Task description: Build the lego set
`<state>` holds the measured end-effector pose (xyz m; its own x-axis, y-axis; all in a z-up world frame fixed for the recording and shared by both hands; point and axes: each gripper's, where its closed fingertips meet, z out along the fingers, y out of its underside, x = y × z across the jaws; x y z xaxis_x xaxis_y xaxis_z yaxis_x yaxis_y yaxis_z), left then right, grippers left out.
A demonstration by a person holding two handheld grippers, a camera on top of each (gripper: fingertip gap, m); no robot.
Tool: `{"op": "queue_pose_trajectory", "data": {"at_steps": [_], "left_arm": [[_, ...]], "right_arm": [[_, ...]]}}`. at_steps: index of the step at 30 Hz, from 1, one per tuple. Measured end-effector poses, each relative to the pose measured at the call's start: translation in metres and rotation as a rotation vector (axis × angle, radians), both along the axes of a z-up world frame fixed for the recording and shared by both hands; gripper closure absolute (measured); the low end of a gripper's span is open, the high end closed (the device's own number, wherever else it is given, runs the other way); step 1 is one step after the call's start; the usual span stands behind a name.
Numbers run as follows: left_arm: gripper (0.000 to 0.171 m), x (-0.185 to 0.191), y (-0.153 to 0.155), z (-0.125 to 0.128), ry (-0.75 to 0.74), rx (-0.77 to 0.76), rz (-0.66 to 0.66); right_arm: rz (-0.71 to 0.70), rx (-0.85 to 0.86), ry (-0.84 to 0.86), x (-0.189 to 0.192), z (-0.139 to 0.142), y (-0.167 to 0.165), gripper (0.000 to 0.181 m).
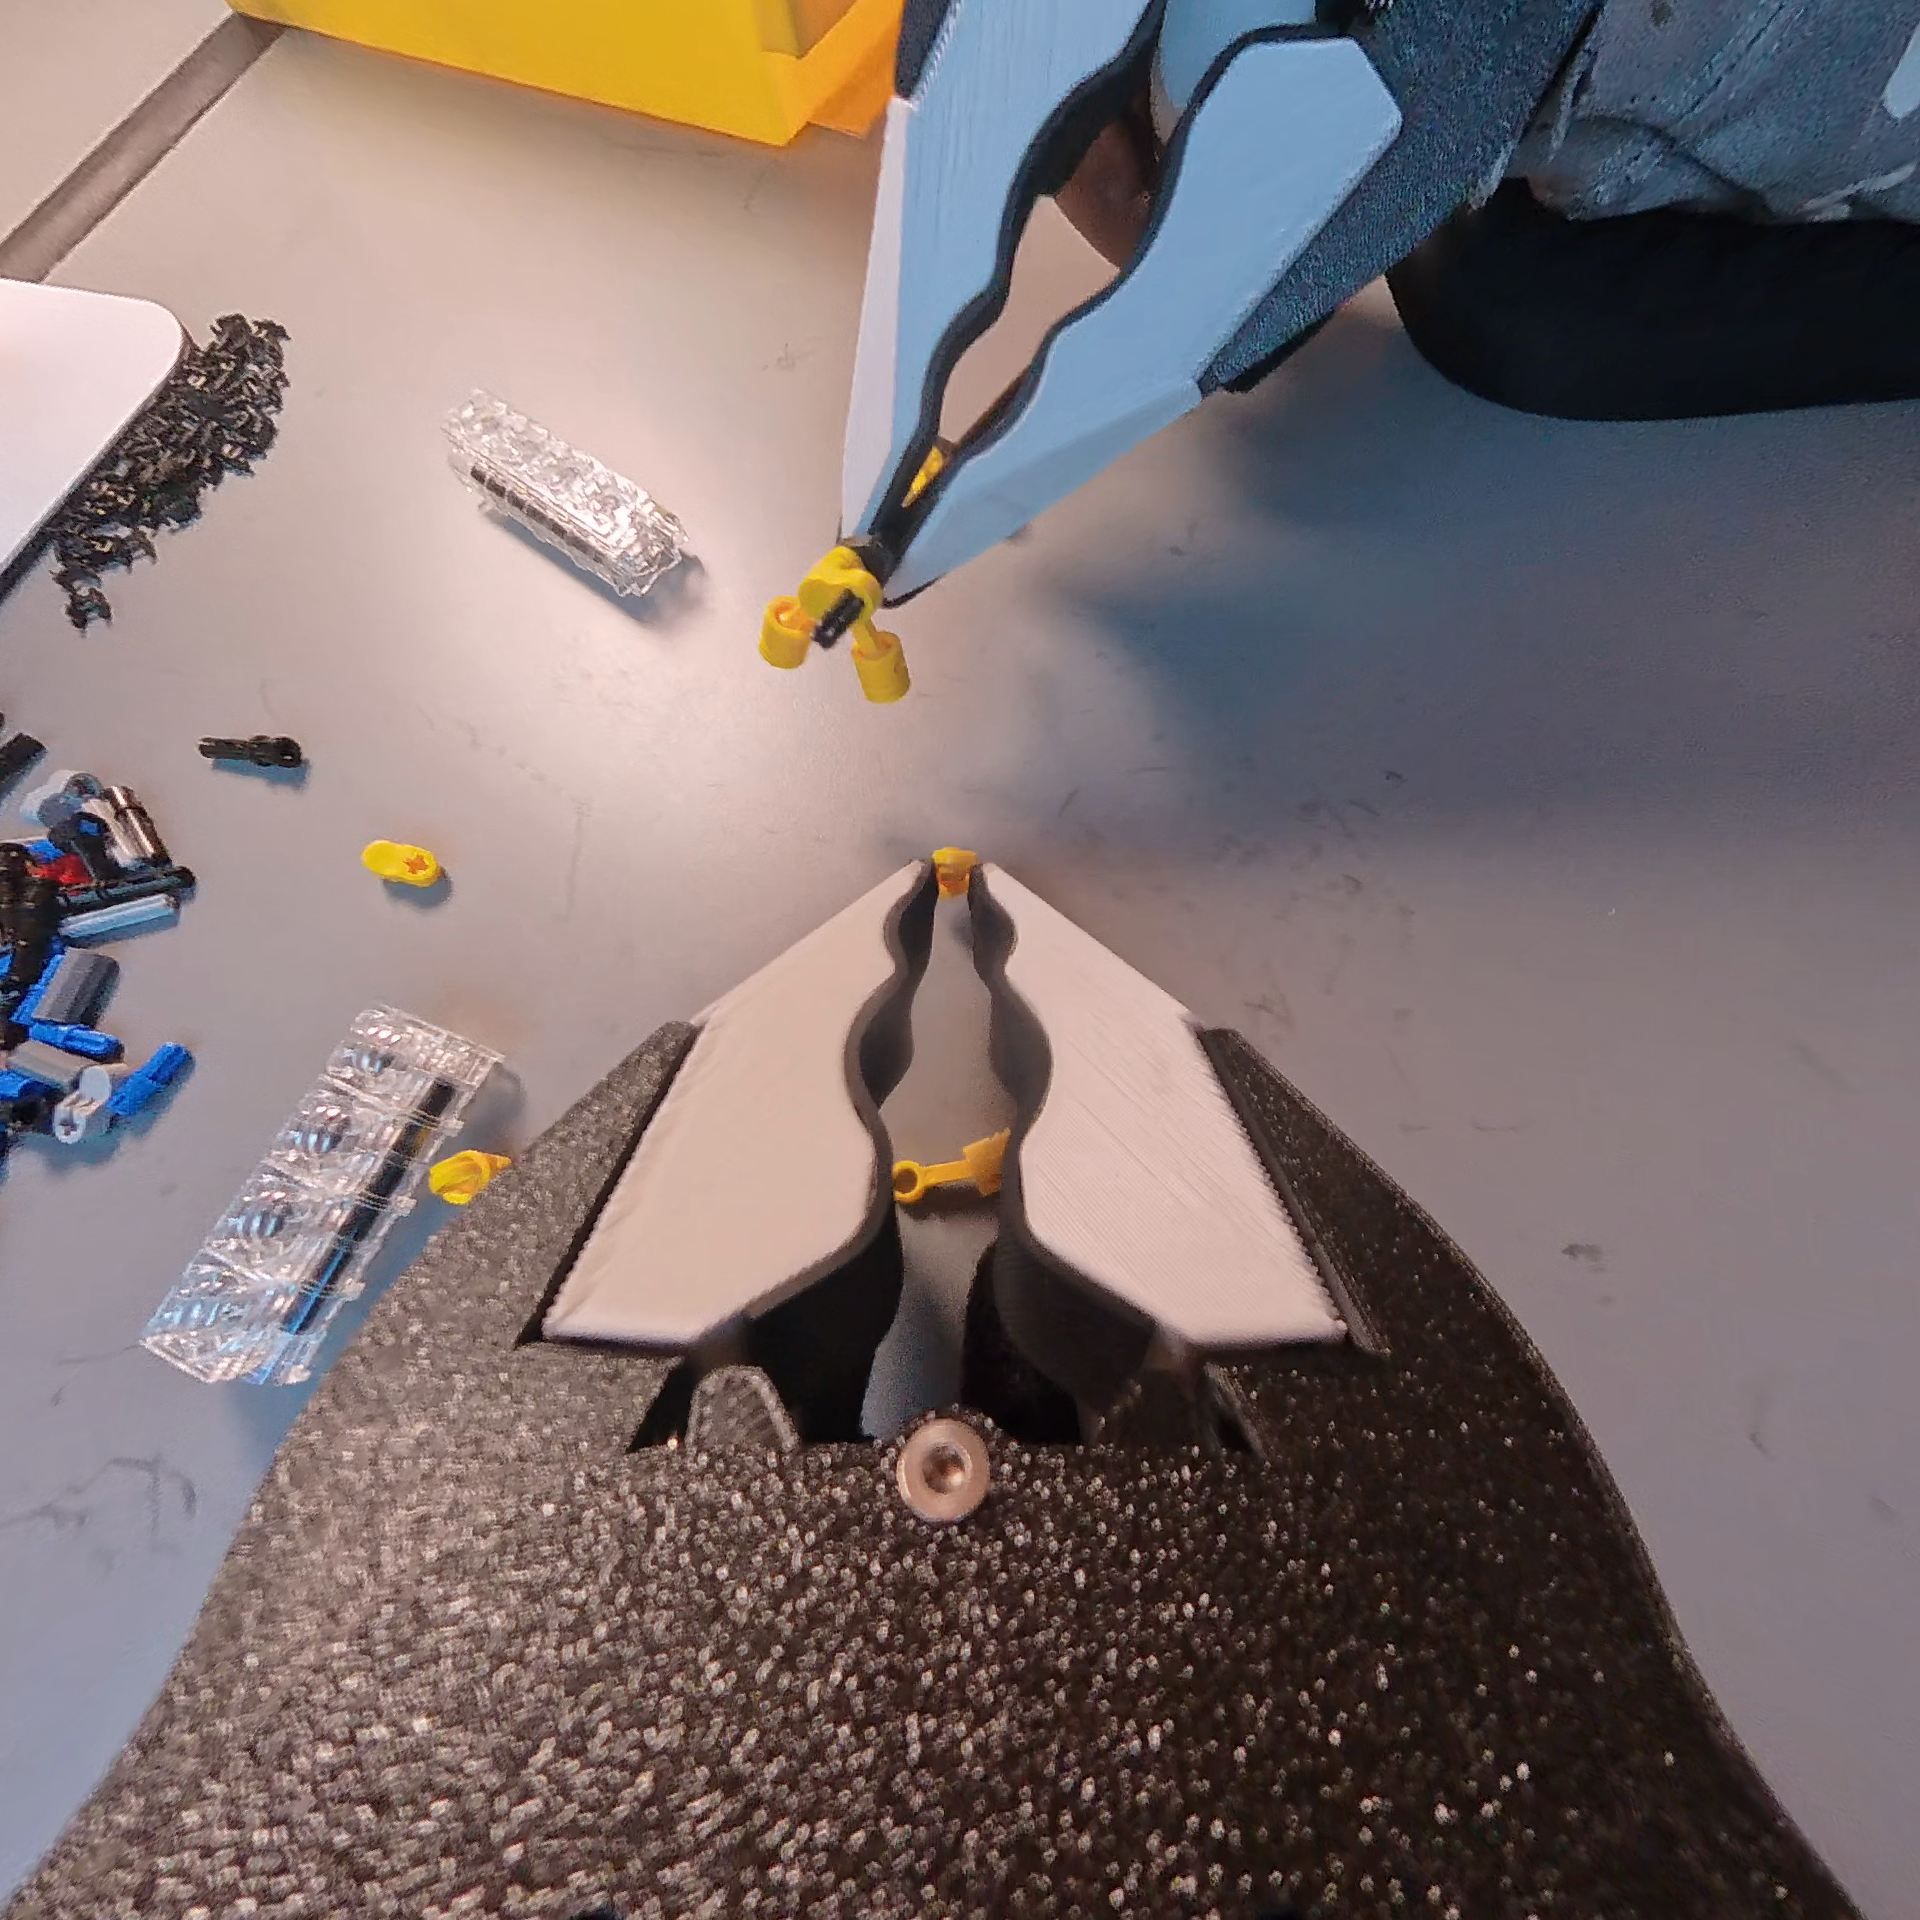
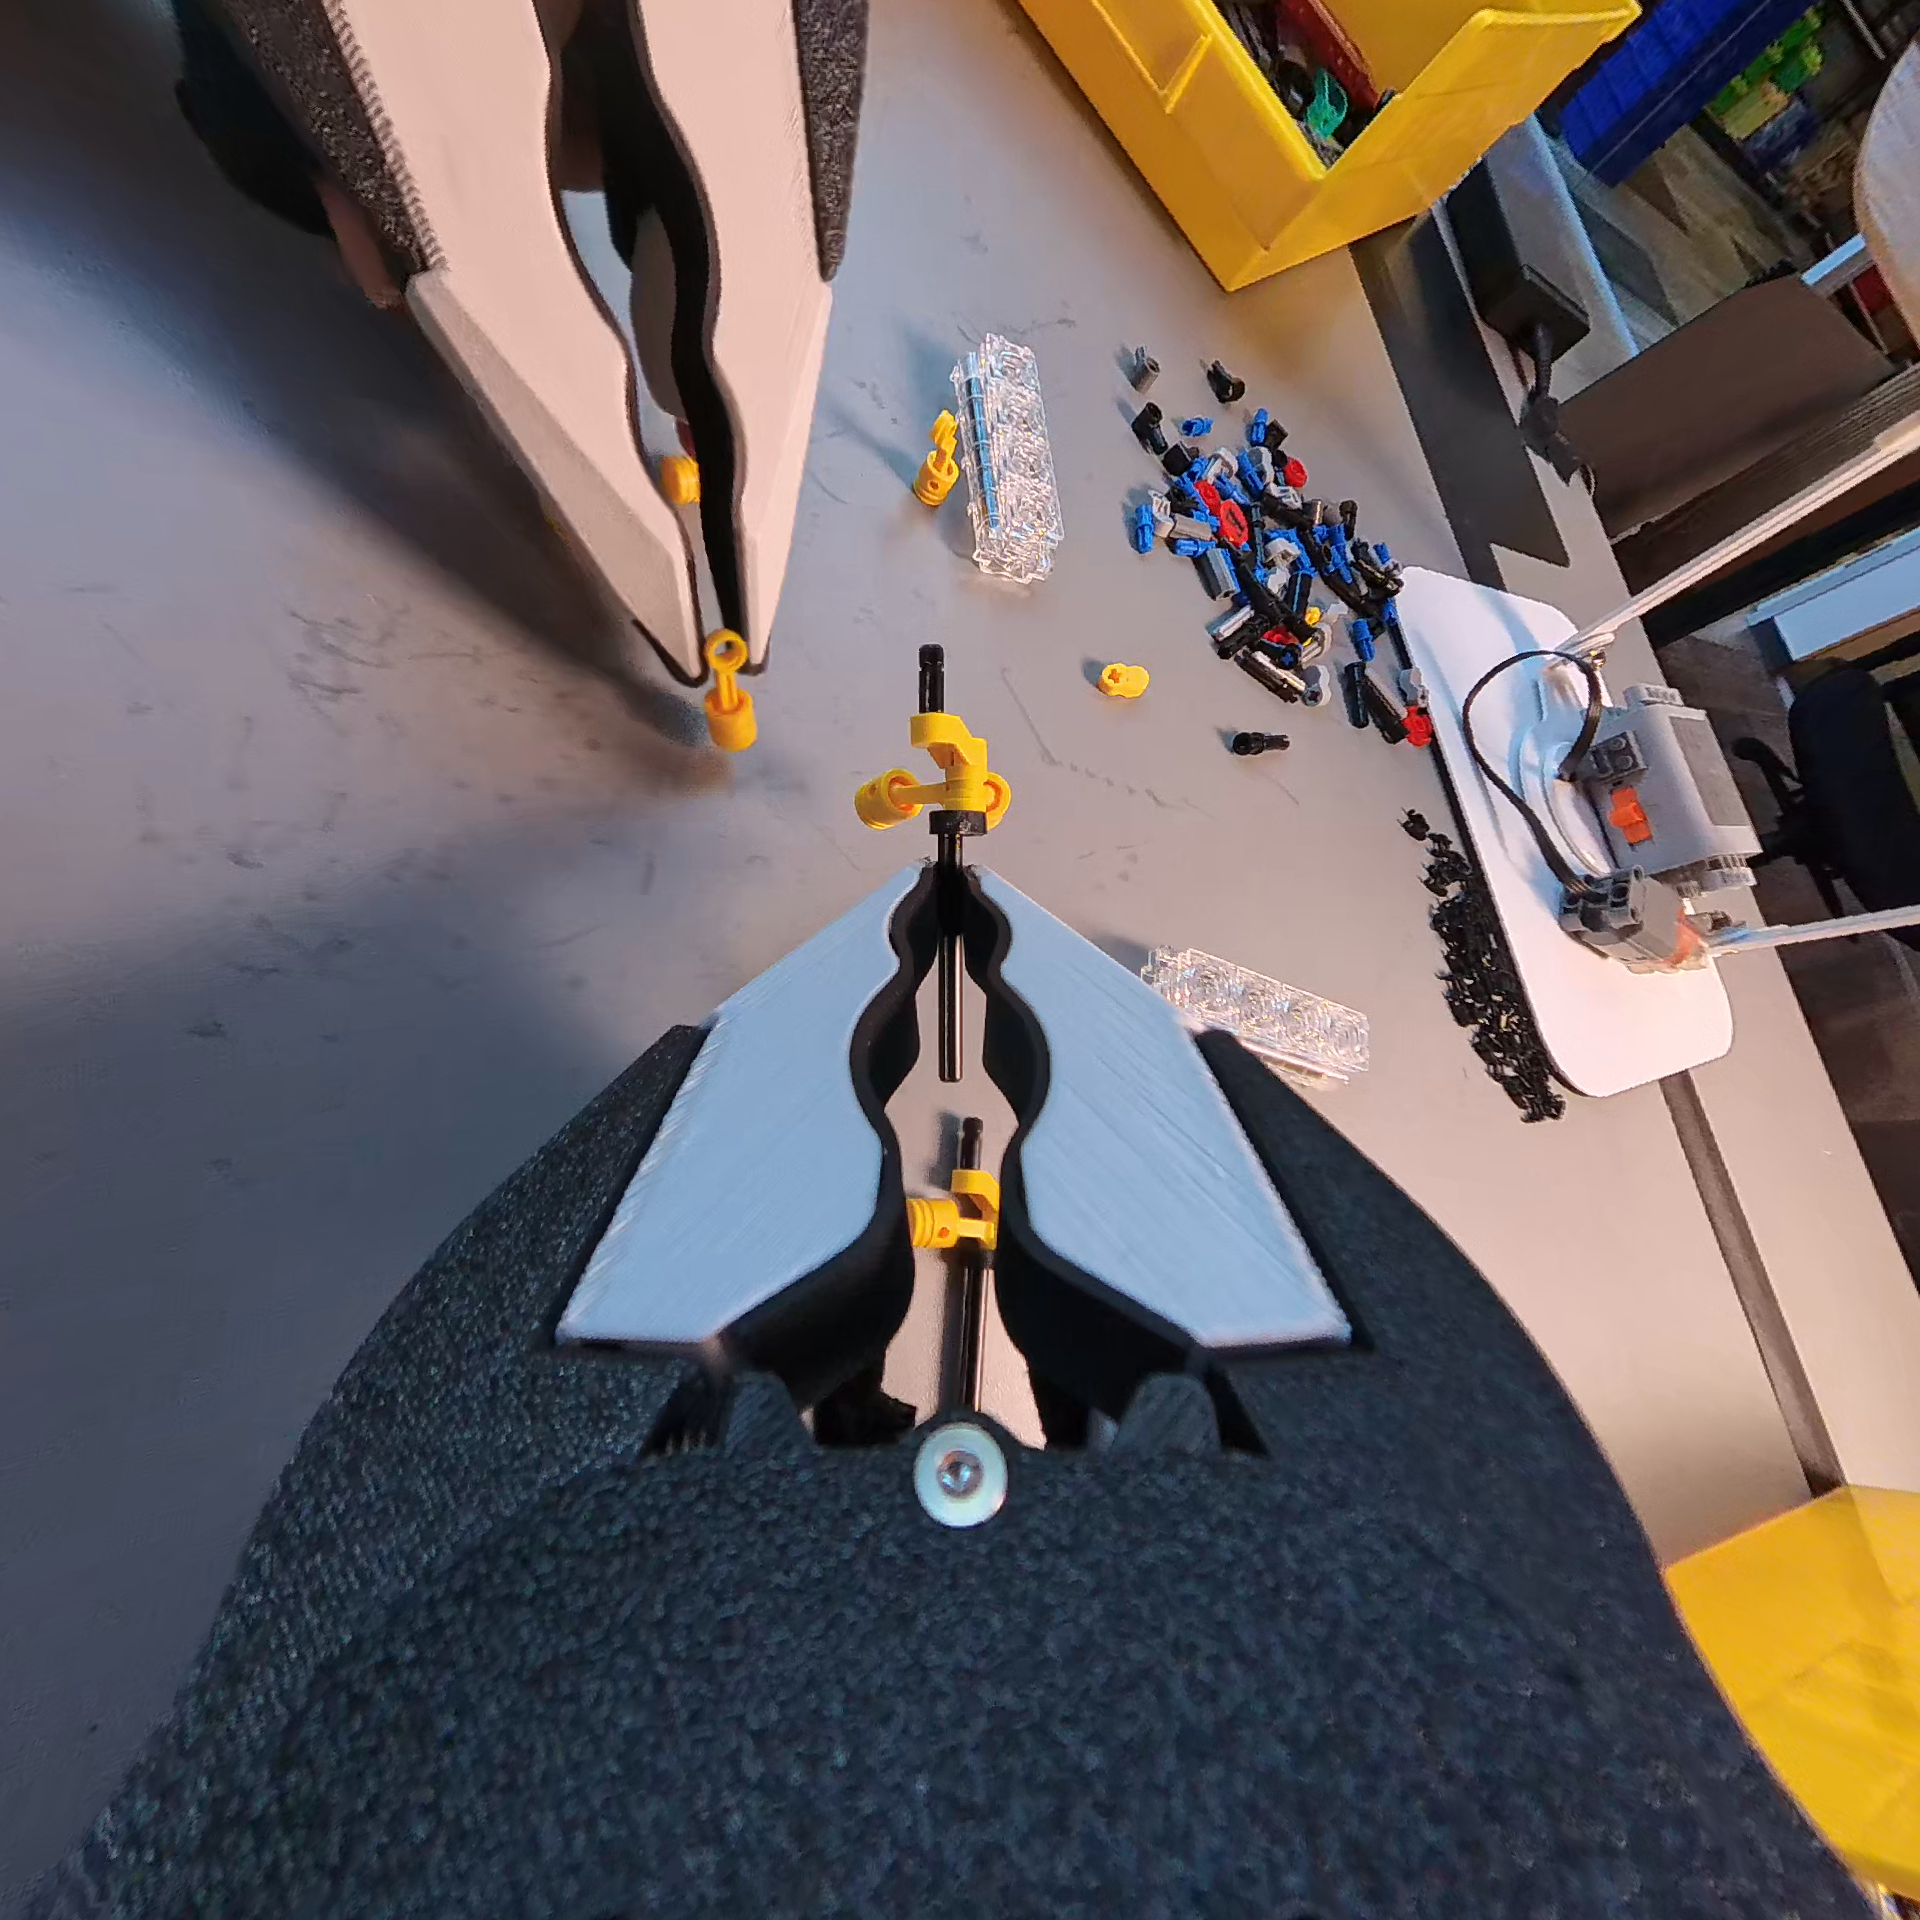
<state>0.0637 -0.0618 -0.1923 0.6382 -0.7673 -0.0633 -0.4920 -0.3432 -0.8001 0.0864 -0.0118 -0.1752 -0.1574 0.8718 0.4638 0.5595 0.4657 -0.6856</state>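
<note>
Both grippers clamped on small plastic parts above the grey worktop (image 2: 1039, 312), mid-frame.

Right gripper (image 2: 948, 873): fingers pinched shut on the thin black plastic axle (image 2: 948, 966), which carries the yellow crank-and-piston cluster (image 2: 940, 779) just past the tips. Left gripper (image 1: 951, 868): fingers closed on a small yellow plastic piston rod (image 2: 727, 691), upper left of the right wrist view, near the axle, not touching. Loose blue, black and red pins (image 2: 1268, 561) and clear ribbed blocks (image 2: 1008, 468) sit upper right. My read: parts are light, rigid, slick; the axle could rotate or slide in the grip. Hold the axle shaft close to the cluster and the rod by its eye end.
</note>
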Motion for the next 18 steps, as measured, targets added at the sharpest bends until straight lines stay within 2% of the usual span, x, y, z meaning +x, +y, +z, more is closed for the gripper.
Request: {"op": "queue_pose_trajectory", "data": {"at_steps": [6, 18], "left_arm": [[0.167, -0.002, 0.005, 0.016, -0.045, 0.042, 0.014], [0.167, -0.009, 0.013, 0.001, 0.234, 0.164, 0.02]], "right_arm": [[0.055, 0.075, -0.037, 0.0, -0.006, -0.007, 0.178], [0.063, 0.157, -0.114, -0.006, -0.021, -0.014, 0.179]]}}
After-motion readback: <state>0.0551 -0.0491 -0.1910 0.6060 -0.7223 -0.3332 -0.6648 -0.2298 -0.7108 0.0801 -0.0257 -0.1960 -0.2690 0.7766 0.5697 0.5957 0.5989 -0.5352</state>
